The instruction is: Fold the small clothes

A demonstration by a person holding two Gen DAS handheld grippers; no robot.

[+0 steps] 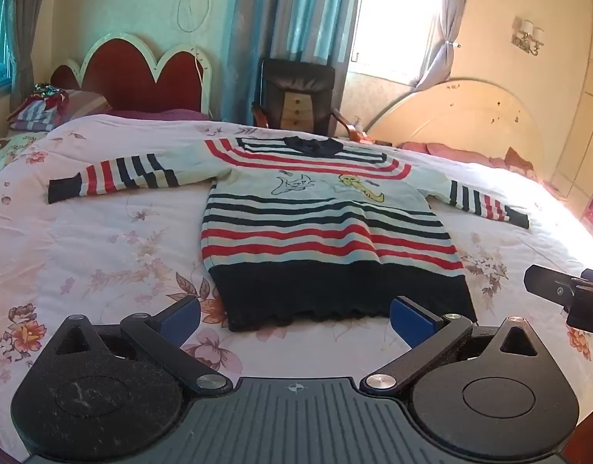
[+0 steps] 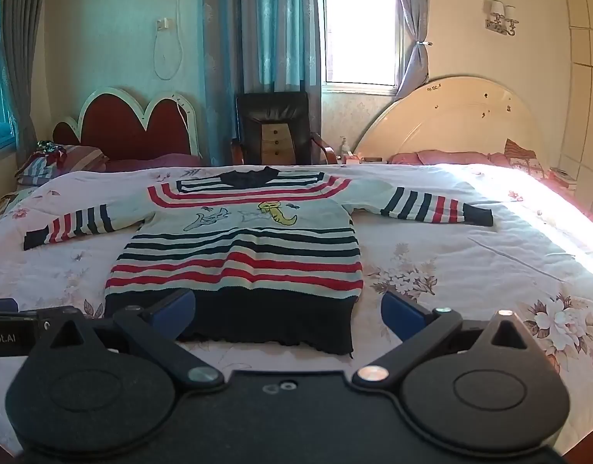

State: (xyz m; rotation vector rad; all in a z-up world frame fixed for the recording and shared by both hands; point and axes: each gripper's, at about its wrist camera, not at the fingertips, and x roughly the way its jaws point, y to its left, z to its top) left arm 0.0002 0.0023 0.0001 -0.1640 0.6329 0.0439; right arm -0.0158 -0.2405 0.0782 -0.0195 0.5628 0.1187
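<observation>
1. The left gripper (image 1: pixel 295 319) hangs over the near edge of the bed — blue pads spread wide, holding nothing.
2. The right gripper (image 2: pixel 288 314) is likewise wide apart and empty, beside it at 3 o'clock.
3. The striped sweater (image 1: pixel 315 228) lies flat at 12 o'clock, its dark hem just beyond the pads, both sleeves out to 9 and 3.
4. The floral quilt (image 1: pixel 103 239) lies bare around the sweater — a chair (image 1: pixel 296 96) stands beyond the far edge.
</observation>
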